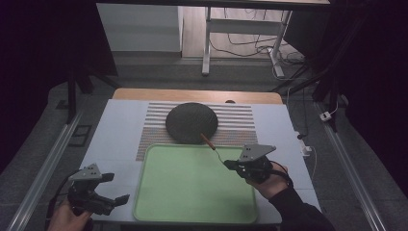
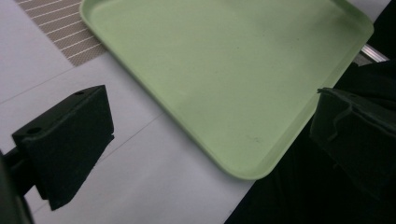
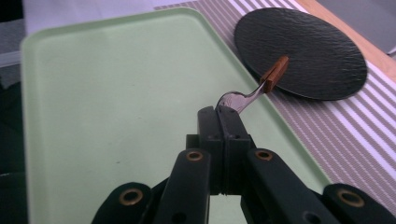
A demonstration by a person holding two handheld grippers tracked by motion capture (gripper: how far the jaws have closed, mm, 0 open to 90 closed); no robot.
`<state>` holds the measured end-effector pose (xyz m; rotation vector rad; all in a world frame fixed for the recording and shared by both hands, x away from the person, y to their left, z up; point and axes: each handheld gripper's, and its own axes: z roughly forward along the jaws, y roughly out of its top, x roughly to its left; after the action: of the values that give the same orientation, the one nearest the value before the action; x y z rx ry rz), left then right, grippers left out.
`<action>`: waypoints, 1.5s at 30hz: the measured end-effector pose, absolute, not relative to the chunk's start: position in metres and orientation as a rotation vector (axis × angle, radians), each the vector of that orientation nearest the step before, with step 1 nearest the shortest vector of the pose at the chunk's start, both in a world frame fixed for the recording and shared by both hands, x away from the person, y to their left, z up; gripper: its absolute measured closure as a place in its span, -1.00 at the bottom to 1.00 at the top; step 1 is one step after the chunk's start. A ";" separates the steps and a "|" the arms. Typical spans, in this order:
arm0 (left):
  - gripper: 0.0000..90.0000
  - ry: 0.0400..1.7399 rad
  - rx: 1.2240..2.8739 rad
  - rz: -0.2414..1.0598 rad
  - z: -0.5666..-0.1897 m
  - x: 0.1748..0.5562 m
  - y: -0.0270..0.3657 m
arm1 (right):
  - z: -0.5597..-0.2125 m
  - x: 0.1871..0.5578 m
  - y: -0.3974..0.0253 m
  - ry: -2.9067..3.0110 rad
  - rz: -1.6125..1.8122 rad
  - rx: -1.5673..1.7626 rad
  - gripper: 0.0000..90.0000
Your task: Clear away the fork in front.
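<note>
My right gripper (image 1: 230, 164) clamped on spoon (image 1: 215, 148) bowel end, above tray (image 1: 192, 211) right edge near its far corner. Spoon's wooden handle points to plate (image 1: 191, 122), tip over plate's near rim. My left gripper (image 1: 120, 187) jaws apart, empty, at table (image 1: 115, 130) near-left corner beside tray.

Your two grippers are matte black, the left gripper (image 1: 120, 198) and right gripper (image 1: 230, 164) each topped with a grey three-cornered plate. Brass-ringed pivot holes dot the right one's linkages. Your right sleeve (image 1: 298, 211), at four o'clock, looks black, though dim.
</note>
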<state>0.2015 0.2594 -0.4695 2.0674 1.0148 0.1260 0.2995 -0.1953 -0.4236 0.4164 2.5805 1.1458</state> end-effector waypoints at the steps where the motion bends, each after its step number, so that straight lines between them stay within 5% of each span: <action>1: -1.00 1.006 2.079 0.122 -0.470 0.203 0.257 | -0.424 0.298 -0.195 2.589 1.150 0.412 0.99; 36: -0.99 0.468 2.385 0.075 -0.464 0.283 0.144 | -0.429 0.269 -0.174 2.846 1.510 0.159 0.99; 45: -0.50 0.248 2.462 0.083 -0.464 0.290 0.125 | -0.426 0.268 -0.170 2.901 1.544 0.052 0.99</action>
<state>0.2901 0.1254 -0.4638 2.4620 0.2484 0.0832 0.2680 -0.1703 -0.4264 0.0522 2.9005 1.5438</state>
